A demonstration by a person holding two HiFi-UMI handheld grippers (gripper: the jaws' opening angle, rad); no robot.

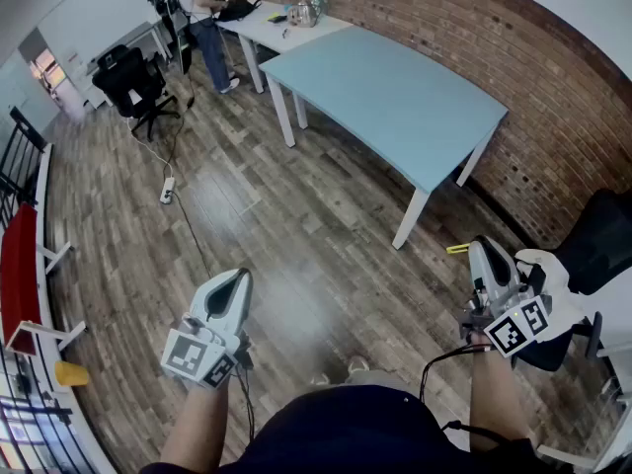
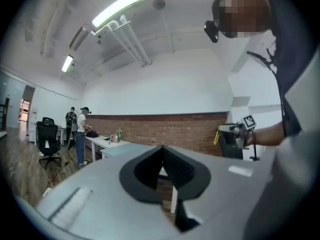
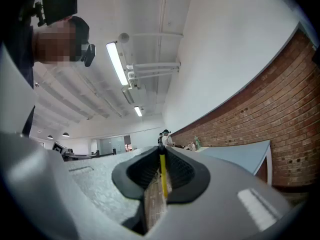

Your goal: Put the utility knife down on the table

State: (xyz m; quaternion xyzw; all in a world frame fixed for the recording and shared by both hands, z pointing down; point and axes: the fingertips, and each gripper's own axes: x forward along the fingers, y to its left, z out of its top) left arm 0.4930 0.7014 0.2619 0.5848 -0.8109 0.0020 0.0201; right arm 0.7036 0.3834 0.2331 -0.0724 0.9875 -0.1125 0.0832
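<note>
Item, 7 o'clock: my left gripper (image 1: 240, 278), grey, jaws closed together on nothing.
Item, 4 o'clock: my right gripper (image 1: 481, 251), jaws clamped on the slim yellow utility knife (image 1: 457, 249), its end jutting towards 9 o'clock above the wood-plank floor (image 1: 296, 225).
Item, 12 o'clock, well apart: light-blue rectangular table (image 1: 395, 97) on white legs, beside the red brick wall (image 1: 553, 117).

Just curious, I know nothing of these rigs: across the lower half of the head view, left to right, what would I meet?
A yellow cup, left claw, right claw gripping the utility knife, black chair.
</note>
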